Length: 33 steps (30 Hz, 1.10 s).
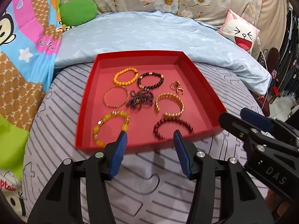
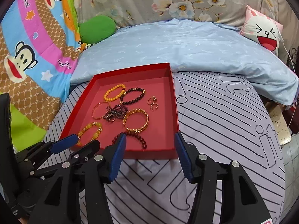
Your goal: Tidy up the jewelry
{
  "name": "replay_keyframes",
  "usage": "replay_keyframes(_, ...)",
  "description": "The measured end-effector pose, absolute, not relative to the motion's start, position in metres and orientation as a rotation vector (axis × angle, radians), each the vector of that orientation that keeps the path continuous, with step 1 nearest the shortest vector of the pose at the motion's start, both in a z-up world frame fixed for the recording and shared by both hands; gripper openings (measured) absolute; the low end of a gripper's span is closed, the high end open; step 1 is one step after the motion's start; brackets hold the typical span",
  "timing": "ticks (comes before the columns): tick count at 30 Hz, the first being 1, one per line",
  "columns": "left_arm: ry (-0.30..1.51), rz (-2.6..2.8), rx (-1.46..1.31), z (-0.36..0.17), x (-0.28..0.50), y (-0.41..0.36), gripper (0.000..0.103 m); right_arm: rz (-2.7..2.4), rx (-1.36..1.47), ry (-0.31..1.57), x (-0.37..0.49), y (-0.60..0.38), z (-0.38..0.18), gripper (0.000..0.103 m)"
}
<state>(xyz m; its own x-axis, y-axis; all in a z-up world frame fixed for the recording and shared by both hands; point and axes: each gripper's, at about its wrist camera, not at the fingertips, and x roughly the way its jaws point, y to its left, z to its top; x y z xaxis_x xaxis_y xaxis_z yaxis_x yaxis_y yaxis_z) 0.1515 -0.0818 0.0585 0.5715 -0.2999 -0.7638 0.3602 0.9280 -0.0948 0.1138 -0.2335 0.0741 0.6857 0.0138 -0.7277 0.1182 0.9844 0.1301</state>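
Two empty, spread grippers are held at the near edge of a jewelry-filled shallow red cardboard tray [image 1: 198, 85].

The left gripper [image 1: 150, 137] and the right gripper [image 2: 150, 138] are seen with blue-padded jaws wide apart, nothing between them. Just beyond, a dark red beaded bracelet [image 1: 172, 127] and a chunky yellow amber bracelet [image 1: 110, 126] lie nearest. Behind are found a gold open cuff [image 1: 169, 105], a tangled dark chain [image 1: 140, 99], a thin gold bangle [image 1: 115, 97], an orange beaded bracelet [image 1: 124, 78], a black beaded bracelet [image 1: 150, 79] and small gold rings [image 1: 176, 87]. The tray is set on a striped grey bedsheet [image 2: 214, 123].
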Motion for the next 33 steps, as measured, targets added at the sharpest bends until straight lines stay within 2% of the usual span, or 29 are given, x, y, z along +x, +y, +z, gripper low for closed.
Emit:
replay_keyframes(5, 0.875, -0.363, 0.068, 0.062, 0.136, -0.073, 0.056, -0.056, 0.158, 0.821, 0.095, -0.228, 0.073, 0.055)
replay_keyframes(9, 0.868, -0.345, 0.073, 0.063, 0.125, -0.068, 0.057, -0.061, 0.153, 0.827, 0.082, -0.224, 0.069, 0.056)
replay_keyframes(13, 0.867, -0.318, 0.080, 0.062, 0.117, -0.064, 0.065, -0.067, 0.158, 0.830, 0.071, -0.222, 0.066, 0.057)
replay_keyframes(25, 0.884, -0.261, 0.110, 0.056, 0.101, -0.055, 0.071, -0.111, 0.136, 0.840, 0.053, -0.214, 0.059, 0.065)
replay_keyframes(33, 0.873, -0.215, 0.138, 0.059, 0.095, -0.051, 0.078, -0.119, 0.128, 0.831, 0.050, -0.211, 0.064, 0.067)
